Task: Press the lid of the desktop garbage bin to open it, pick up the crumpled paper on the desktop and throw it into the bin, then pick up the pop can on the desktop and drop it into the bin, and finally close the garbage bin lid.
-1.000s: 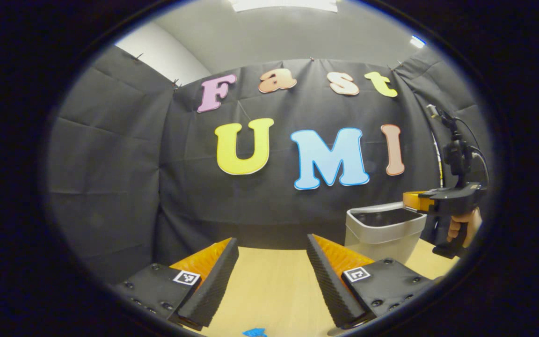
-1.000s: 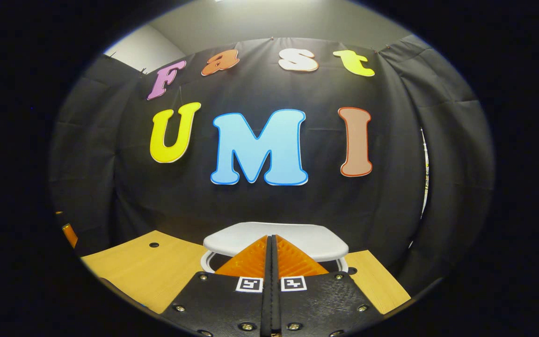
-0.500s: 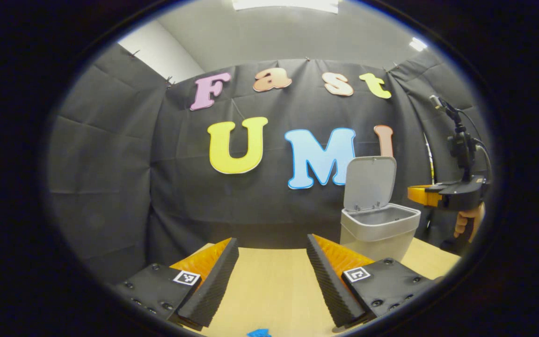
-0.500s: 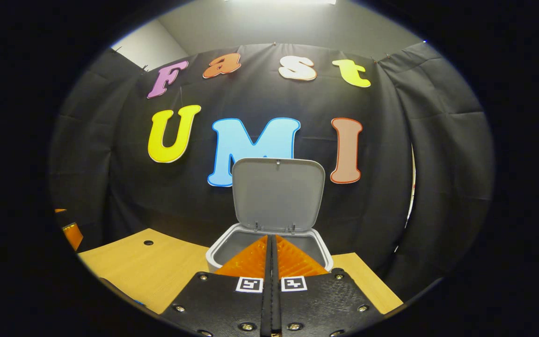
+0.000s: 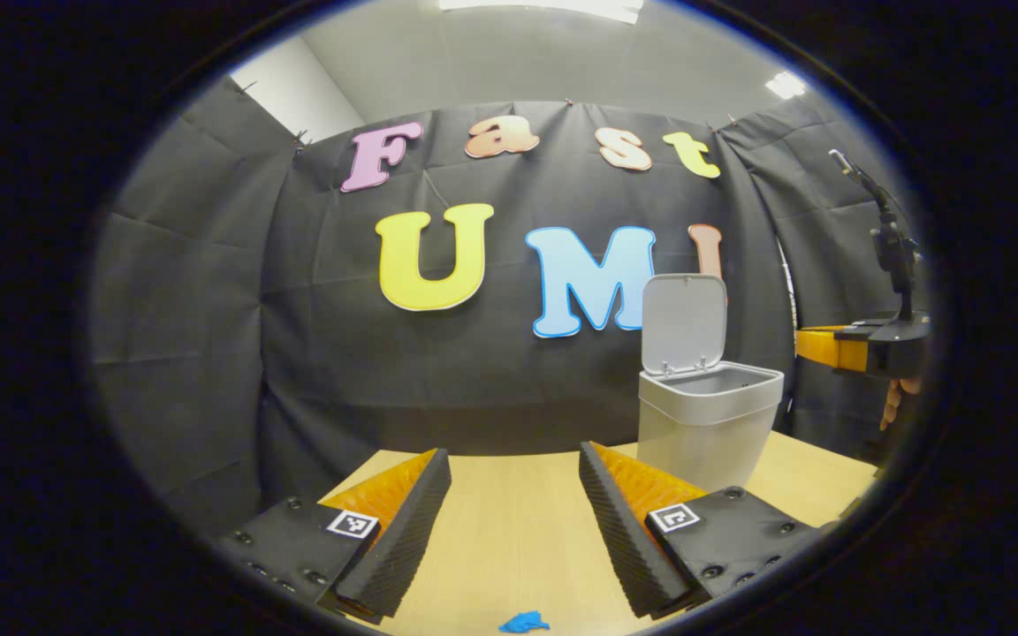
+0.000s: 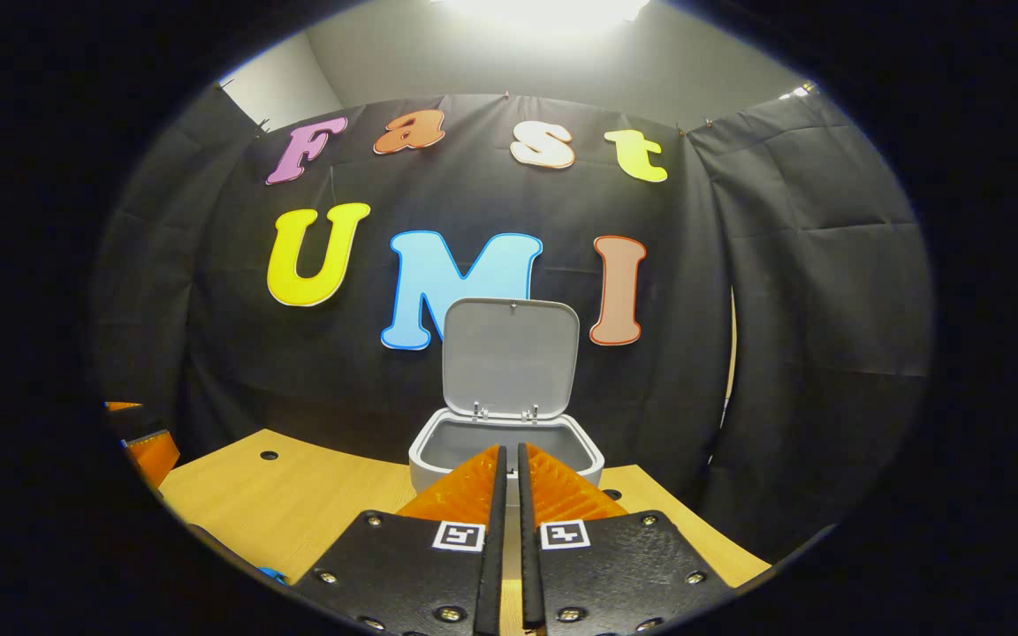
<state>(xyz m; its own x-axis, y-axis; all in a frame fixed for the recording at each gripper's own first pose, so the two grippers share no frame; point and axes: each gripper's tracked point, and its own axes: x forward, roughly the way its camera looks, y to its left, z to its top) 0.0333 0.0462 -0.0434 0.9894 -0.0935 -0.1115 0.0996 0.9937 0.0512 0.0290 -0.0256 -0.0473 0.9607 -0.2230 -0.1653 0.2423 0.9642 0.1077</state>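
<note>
The grey desktop bin (image 5: pixel 708 424) stands on the wooden table (image 5: pixel 509 539) at the right, its lid (image 5: pixel 684 322) swung up and upright. My left gripper (image 5: pixel 513 459) is open above the table, left of the bin, with nothing between its fingers. A small blue crumpled scrap (image 5: pixel 524 623) lies on the table just below it. In the right gripper view the open bin (image 6: pixel 438 450) and its raised lid (image 6: pixel 510 358) are straight ahead. My right gripper (image 6: pixel 510 449) is shut to a narrow slit, empty, just in front of the bin's rim.
The right gripper (image 5: pixel 814 346) and the hand holding it (image 5: pixel 893 402) hover right of the bin, level with its rim. The table (image 6: pixel 297 495) has a small round hole (image 6: pixel 269 456). The left gripper's fingers (image 6: pixel 151 446) are at the far left edge.
The bin's lid went from nearly flat to fully upright. My right gripper drew back and up from the lid, and a thin slit appeared between its fingers. The left gripper barely moved.
</note>
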